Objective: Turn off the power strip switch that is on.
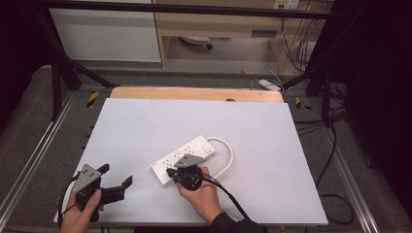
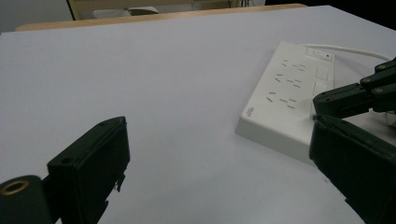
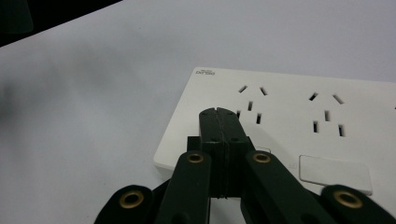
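One broad white table [image 1: 145, 121] carries everything here, and its slick surface is the first hazard: nothing pins the power strip [image 1: 184, 158], so a sideways shove from closed fingertips could send the whole block sliding away from them.

The strip lies slantwise directly under the right gripper [image 3: 218, 112], whose jaws are pressed flat together with nothing between them, the tips hovering over or resting on the end pair of sockets; contact cannot be told for certain. Just behind the tips, toward the hand, sits a row of flat rocker switches [image 3: 335, 174]. If the work in hand is pressing one of those, my guess is that the tips have overshot it, and a downward push here would land on socket slots instead. A narrow closed tip could also catch in a slot and lever the near edge of the strip up.

The strip's white cord [image 1: 227, 155] loops off beyond the right hand [image 1: 204, 194]; dragging the strip would tighten that loop and swing the far end round.

The left gripper [image 1: 116, 180] waits well to the side of the strip, jaws spread wide and empty, too far off to brace the block if it starts to skate.
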### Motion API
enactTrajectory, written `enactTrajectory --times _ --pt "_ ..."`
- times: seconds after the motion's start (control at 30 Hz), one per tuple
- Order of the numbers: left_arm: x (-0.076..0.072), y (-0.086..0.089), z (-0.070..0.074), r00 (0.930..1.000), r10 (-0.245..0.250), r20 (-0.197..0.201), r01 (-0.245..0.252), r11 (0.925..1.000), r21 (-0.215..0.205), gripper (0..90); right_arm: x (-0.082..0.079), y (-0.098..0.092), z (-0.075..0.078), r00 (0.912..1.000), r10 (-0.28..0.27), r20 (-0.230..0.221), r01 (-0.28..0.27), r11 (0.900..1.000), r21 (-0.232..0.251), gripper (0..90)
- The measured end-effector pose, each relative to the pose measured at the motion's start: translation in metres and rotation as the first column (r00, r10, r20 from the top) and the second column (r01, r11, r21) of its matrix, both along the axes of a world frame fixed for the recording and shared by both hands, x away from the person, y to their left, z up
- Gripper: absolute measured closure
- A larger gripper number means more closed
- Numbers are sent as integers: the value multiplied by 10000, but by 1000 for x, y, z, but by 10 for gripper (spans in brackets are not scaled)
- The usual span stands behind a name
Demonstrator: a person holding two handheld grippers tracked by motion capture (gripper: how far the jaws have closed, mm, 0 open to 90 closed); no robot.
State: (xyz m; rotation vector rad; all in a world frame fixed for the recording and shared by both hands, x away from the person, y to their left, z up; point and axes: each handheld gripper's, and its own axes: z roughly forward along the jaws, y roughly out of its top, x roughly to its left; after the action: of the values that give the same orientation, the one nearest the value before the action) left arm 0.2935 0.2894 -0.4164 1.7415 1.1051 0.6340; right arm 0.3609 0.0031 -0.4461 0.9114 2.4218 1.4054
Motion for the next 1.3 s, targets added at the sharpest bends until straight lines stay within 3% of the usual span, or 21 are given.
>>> enactTrajectory --times 0.23,1.3 --pt "0 0 0 10000 2 -15 -2 10000 -7 50 -1 0 -1 9998 -1 183 1 10000 -8 900" --pt "0 0 0 10000 -3 5 3 10000 39 50 -3 2 -5 9999 42 125 -43 9999 122 900"
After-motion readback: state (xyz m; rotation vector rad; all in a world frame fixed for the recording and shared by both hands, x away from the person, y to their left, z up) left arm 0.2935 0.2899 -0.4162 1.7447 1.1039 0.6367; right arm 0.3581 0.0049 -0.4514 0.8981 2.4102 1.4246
